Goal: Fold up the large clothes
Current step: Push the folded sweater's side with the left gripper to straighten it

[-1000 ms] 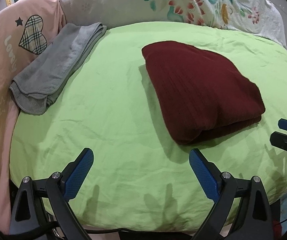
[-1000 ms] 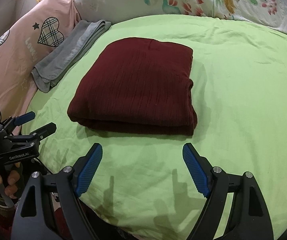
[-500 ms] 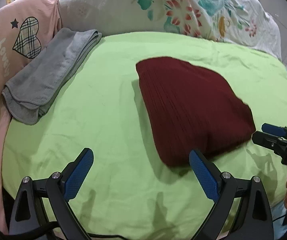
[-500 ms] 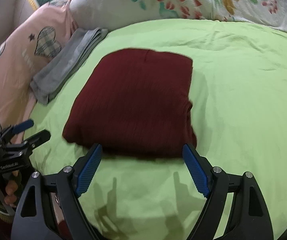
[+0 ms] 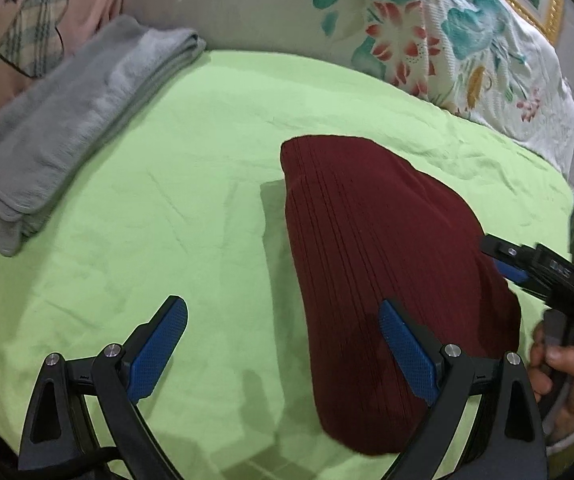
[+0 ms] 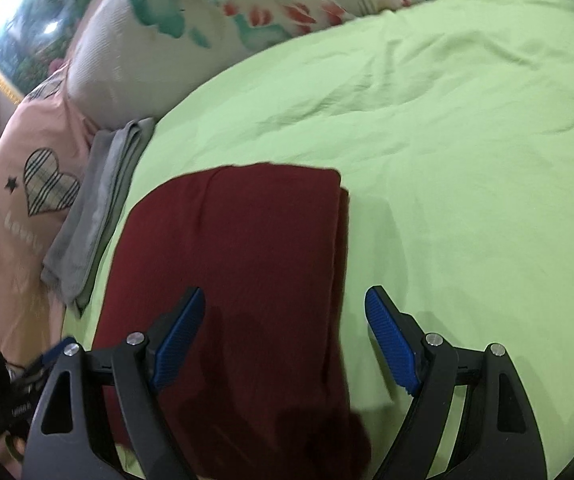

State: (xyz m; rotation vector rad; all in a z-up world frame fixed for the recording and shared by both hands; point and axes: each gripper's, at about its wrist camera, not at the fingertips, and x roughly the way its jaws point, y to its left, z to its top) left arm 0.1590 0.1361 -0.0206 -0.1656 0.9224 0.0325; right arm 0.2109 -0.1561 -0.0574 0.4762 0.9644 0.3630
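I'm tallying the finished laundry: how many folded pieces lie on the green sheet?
2. The dark red garment lies mid-sheet, under both open grippers; the grey cloth lies at the sheet's edge beside the pink bedding.

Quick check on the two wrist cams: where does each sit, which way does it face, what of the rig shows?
Left wrist: on the left gripper, angled down at the green sheet; own blue pads, plus the right gripper and hand.
Right wrist: on the right gripper, angled down over the sheet; own open pads, left gripper blurred at lower left.
Shared: folded maroon garment, folded grey garment, floral pillow.
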